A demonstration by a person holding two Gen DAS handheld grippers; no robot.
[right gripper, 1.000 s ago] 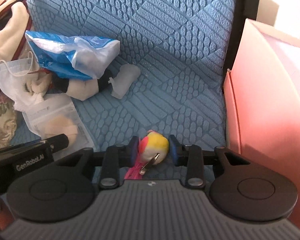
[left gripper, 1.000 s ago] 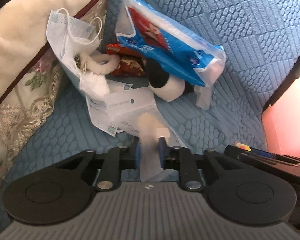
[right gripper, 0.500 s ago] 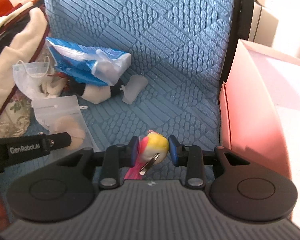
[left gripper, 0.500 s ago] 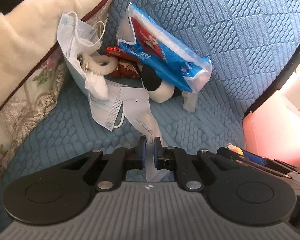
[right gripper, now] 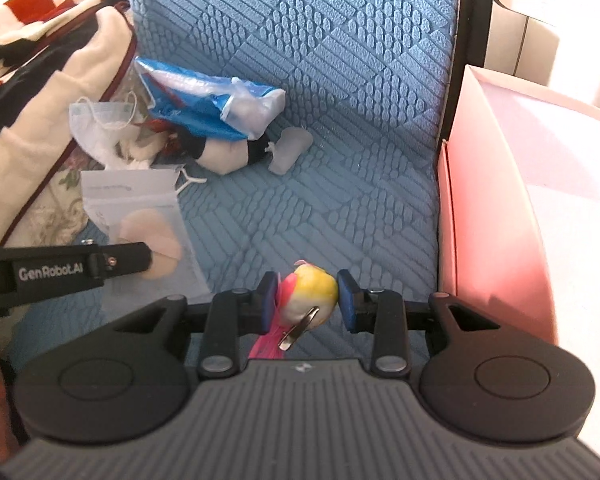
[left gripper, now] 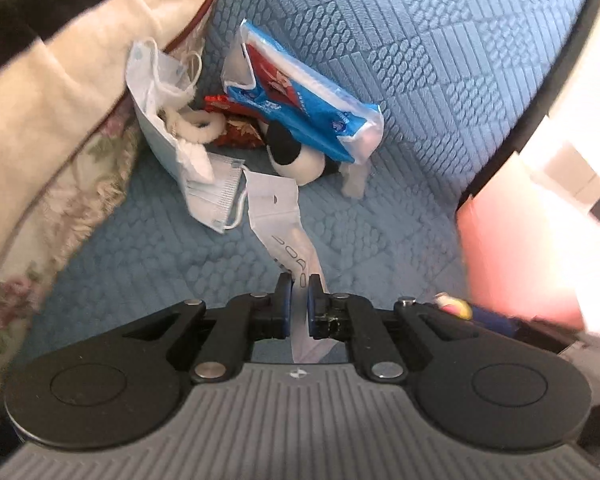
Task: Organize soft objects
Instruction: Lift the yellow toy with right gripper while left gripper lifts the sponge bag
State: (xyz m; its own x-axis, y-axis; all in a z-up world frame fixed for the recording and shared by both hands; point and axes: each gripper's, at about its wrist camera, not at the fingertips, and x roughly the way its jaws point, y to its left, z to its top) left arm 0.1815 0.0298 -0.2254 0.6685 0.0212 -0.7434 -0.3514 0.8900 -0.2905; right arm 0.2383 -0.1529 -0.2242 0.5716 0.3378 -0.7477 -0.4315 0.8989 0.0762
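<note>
A: Biggest item first – pink box point(right gripper: 496, 216), sits at 3 o'clock of the sofa seat point(right gripper: 300, 200), open top. Both hands have drifted that way w/ their loads; a sec ago the box was only a sliver at the left cam's edge.

B: Pile?

A: Blue tissue pack point(left gripper: 300, 96), masks point(left gripper: 212, 192), b/w plush point(left gripper: 300, 160) – all at 11–12 o'clock, untouched.

B: Left gripper point(left gripper: 298, 304)?

A: Jaws have just been closing; now clamped on the clear zip pouch point(left gripper: 284, 224). A sec ago it lay flat on the seat, now it's edge-on, stretching to 12 from the pads. Its puffs point(right gripper: 156, 240) show in the right cam at 9.

B: Right gripper point(right gripper: 306, 300)?

A: Gripping the yellow-pink toy point(right gripper: 310, 292), dead centre btwn pads, clip at 6. No change in grip.

B: Meaning?

A: Two pickups done, I'd say; drop into box next.
</note>
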